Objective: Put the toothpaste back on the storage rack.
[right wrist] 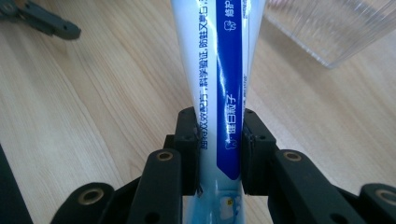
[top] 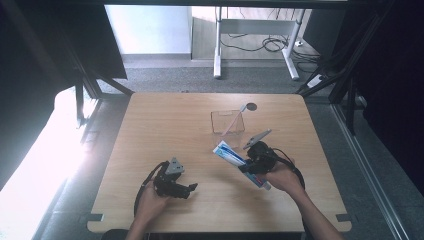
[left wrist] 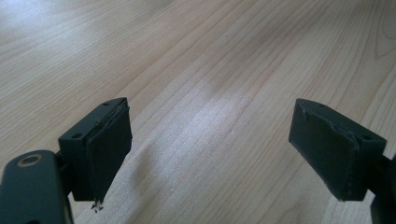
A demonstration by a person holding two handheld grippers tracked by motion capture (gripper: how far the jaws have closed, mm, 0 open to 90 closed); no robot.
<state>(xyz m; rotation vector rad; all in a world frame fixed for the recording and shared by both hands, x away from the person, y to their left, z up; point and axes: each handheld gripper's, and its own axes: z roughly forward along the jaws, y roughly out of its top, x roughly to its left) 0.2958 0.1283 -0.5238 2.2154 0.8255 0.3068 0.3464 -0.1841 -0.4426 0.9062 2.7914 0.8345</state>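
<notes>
— On the right side of the desk (top: 150, 125), what are the right tongs (right wrist: 218, 154) doing?

— They are clamped on a toothpaste tube (right wrist: 217, 70). In the right gripper view both black jaws press against the tube's sides, low on its body, and the white and blue tube runs up and away from them over the wood. From the high view the tube (top: 231, 154) lies slanted, its flat end toward the middle of the desk and its cap end near the person's right hand (top: 282, 177).

— And the tube's neighbours?

— A clear plastic container (top: 227, 121) stands just beyond the tube's far end, with a thin pale stick (top: 235, 120), perhaps a toothbrush, leaning out of it. I cannot tell what the stick is for sure. The container's ribbed corner (right wrist: 327, 28) also shows at the upper right of the right gripper view, close beside the tube but apart from it.

— What about the left tongs (left wrist: 210, 149)?

— Spread wide with nothing between them. The left gripper view shows bare wood grain in the gap. From above, the left tongs (top: 192, 189) sit low over the near left part of the desk, held by the left hand (top: 152, 202), well apart from the tube. They point toward the right.

— Anything beyond the desk?

— Grey carpet (top: 200, 80) and the white legs of another table (top: 217, 55), with cables on the floor.
</notes>
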